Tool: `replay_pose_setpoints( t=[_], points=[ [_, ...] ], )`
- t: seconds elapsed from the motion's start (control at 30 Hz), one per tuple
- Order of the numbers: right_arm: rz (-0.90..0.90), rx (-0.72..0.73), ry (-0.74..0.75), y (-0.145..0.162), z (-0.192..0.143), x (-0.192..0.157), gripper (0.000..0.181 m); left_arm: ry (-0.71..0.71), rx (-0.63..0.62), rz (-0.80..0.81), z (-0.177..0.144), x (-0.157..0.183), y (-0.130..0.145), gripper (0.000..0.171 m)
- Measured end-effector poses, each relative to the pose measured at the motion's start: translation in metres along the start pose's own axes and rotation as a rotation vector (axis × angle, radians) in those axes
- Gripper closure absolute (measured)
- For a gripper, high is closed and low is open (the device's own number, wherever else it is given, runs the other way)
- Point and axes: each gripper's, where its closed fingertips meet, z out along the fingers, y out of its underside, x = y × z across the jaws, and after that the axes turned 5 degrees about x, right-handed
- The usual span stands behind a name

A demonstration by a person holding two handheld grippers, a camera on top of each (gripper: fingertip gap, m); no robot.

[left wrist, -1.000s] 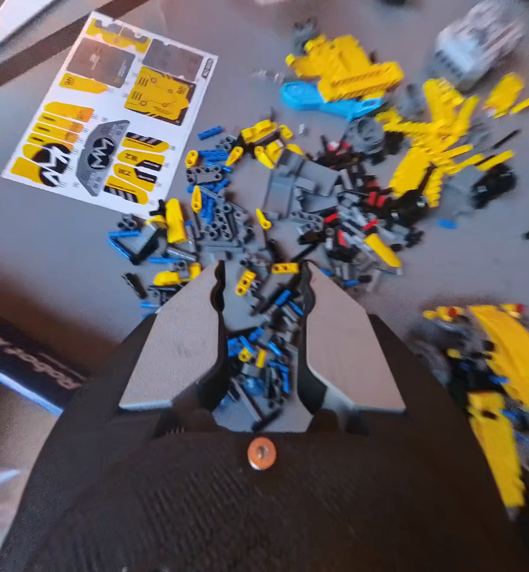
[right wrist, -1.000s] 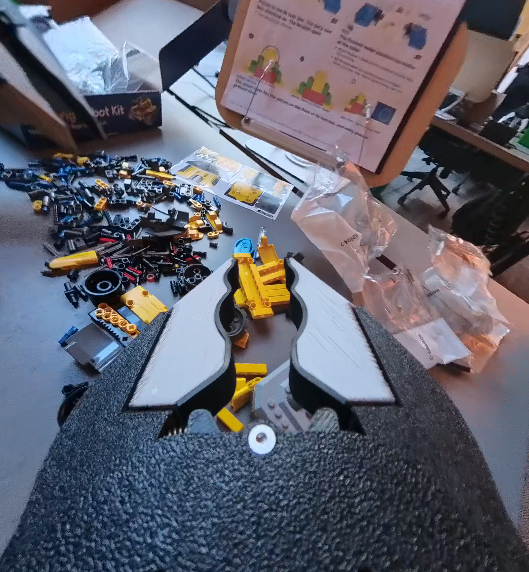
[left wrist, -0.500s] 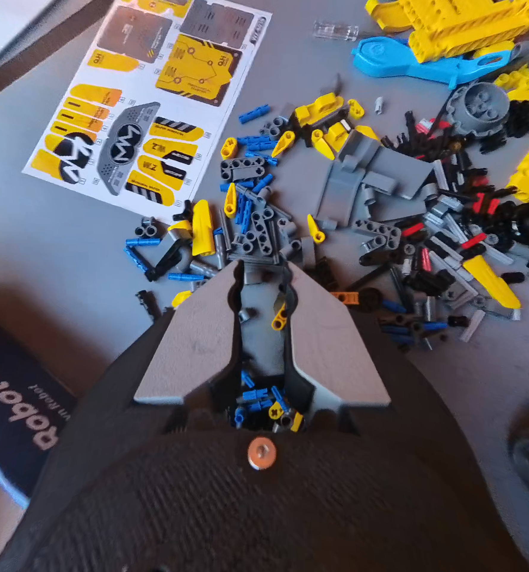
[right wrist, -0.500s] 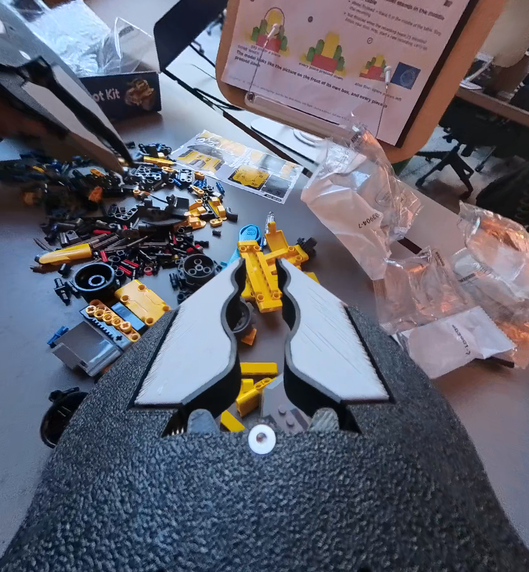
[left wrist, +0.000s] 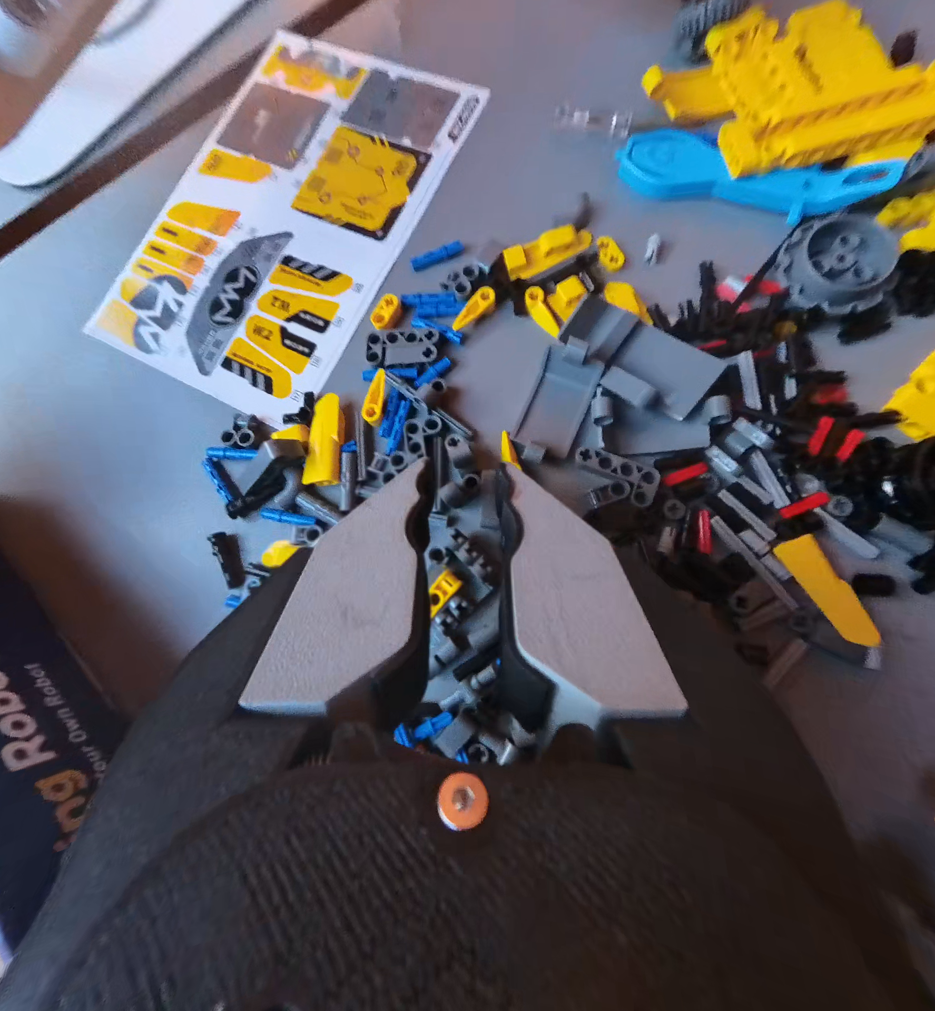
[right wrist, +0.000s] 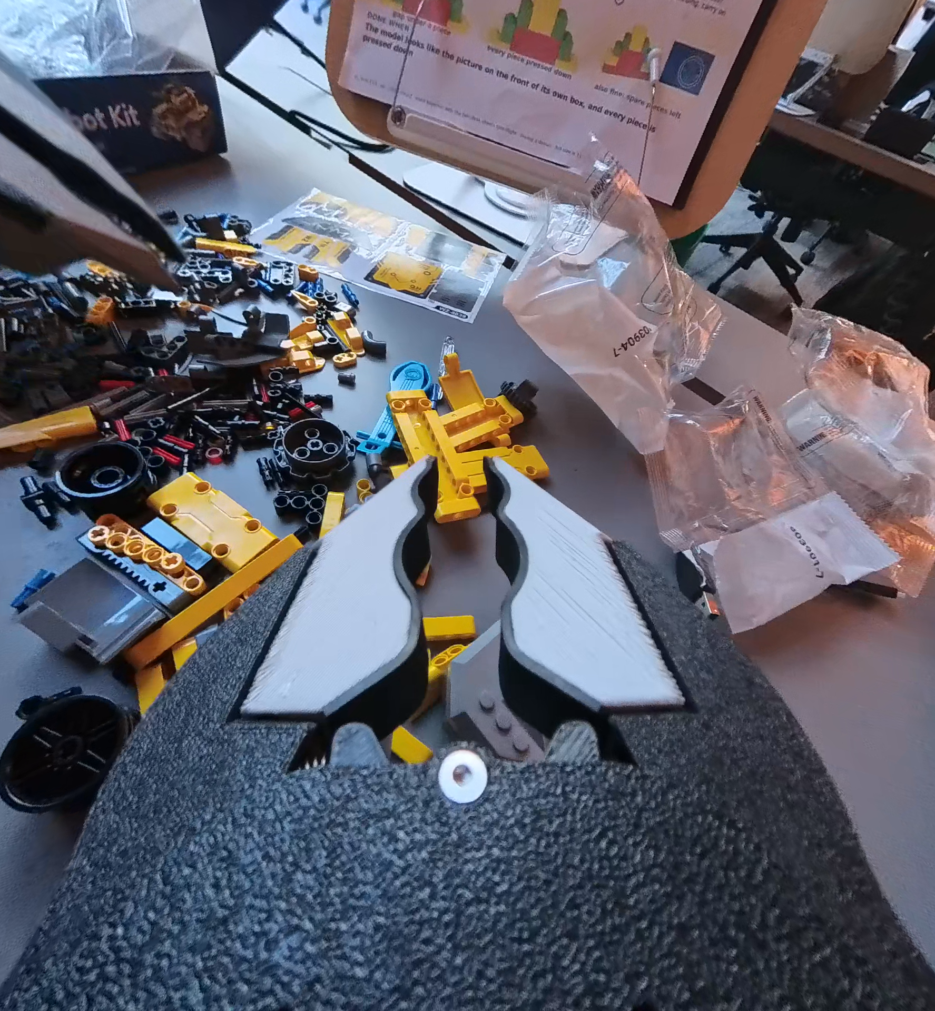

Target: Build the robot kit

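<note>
The left tongs (left wrist: 462, 473) have slid forward over small grey plastic connector pieces (left wrist: 457, 547), half-open, gripping nothing; the right tongs (right wrist: 458, 465) hover likewise, empty, before the yellow studded-beam assembly (right wrist: 457, 432).

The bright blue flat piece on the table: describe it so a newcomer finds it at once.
Start at the sticker sheet lying flat on the grey table, then come toward the clear plastic bags. Between them lies a yellow beam assembly, and the blue flat piece sticks out from under its left side. It is the only light-blue, long part with a rounded end; other blue bits are small dark pins.
</note>
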Motion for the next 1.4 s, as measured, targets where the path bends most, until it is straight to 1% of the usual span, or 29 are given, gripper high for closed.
replay_pose_setpoints(
  t=[0.07, 0.1, 0.17, 0.33, 0.4, 0.53, 0.63, 0.9, 1.1, 1.23, 1.4],
  points=[
    [0.009, 0.012, 0.003, -0.001, 0.0, 0.002, 0.165, 0.013, -0.02, 0.005, 0.004, 0.006, 0.005, 0.153],
    [0.009, 0.017, 0.015, -0.002, 0.0, 0.006, 0.165, 0.022, -0.007, 0.002, 0.004, 0.008, 0.004, 0.153],
    [0.025, 0.03, 0.033, -0.002, -0.001, 0.012, 0.165, 0.034, -0.008, 0.004, 0.002, 0.011, 0.004, 0.15],
    [0.09, 0.079, 0.051, -0.008, -0.004, 0.023, 0.164, 0.04, 0.022, 0.023, -0.003, 0.019, -0.003, 0.147],
    [0.128, 0.082, 0.041, -0.008, -0.004, 0.024, 0.162, 0.042, 0.016, 0.04, -0.003, 0.023, -0.001, 0.146],
    [0.14, 0.082, 0.034, -0.007, -0.004, 0.025, 0.162, 0.066, -0.02, 0.039, 0.003, 0.028, 0.007, 0.145],
    [0.142, 0.079, 0.031, -0.007, -0.003, 0.025, 0.162, 0.077, -0.021, 0.035, 0.003, 0.028, 0.007, 0.145],
    [0.133, 0.067, 0.027, -0.005, -0.002, 0.022, 0.163, 0.085, -0.01, 0.053, 0.004, 0.032, 0.006, 0.144],
    [0.131, 0.092, 0.019, -0.009, -0.005, 0.019, 0.163, 0.092, 0.009, 0.045, 0.002, 0.03, 0.004, 0.143],
    [0.121, 0.099, -0.009, -0.01, -0.007, 0.011, 0.163, 0.082, 0.026, 0.032, 0.0, 0.024, 0.002, 0.143],
    [0.111, 0.119, -0.062, -0.019, -0.009, -0.004, 0.162, 0.084, 0.003, 0.021, 0.004, 0.02, 0.008, 0.142]
  ],
)
